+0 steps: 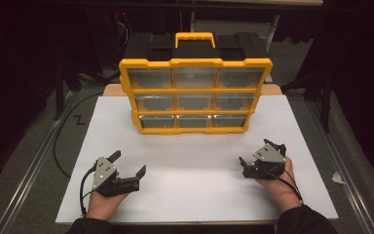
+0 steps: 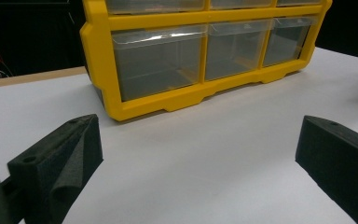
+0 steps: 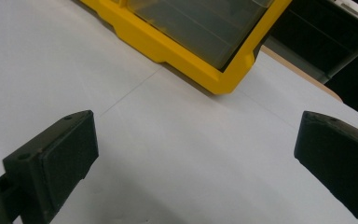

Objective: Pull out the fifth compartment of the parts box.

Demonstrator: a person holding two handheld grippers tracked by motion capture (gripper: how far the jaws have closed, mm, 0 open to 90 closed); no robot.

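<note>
In the high view, a yellow parts organizer (image 1: 195, 95) stands upright toward the far side of the white counter (image 1: 195, 185), its black body and yellow carry handle (image 1: 195, 39) rising behind the front frame. Three rows of three clear drawers (image 1: 195, 101) face the person. The left gripper (image 1: 128, 164) lies near the front left of the counter, held in the person's left hand (image 1: 104, 200), its fingers spread wide with nothing between them. The right gripper (image 1: 262, 152) sits near the front right, held in the right hand (image 1: 278, 183), its fingers likewise parted and empty. Both grippers are well apart from the organizer, and a black cable (image 1: 84, 187) trails from the left one. A scrap of white paper (image 1: 337, 178) lies on the floor to the right of the counter.

In the left gripper view, the two black fingers (image 2: 60, 163) stand far apart over bare white counter (image 2: 205, 163). Beyond them the organizer's (image 2: 168, 100) bottom row of clear drawers (image 2: 161, 63) shows, the drawers closed in their frame.

In the right gripper view, the fingers (image 3: 58, 156) are again wide apart above the counter (image 3: 177, 158), holding nothing. The organizer's (image 3: 177, 51) lower corner sits ahead, resting on the counter, with one clear drawer (image 3: 200, 23) visible inside the yellow frame.
</note>
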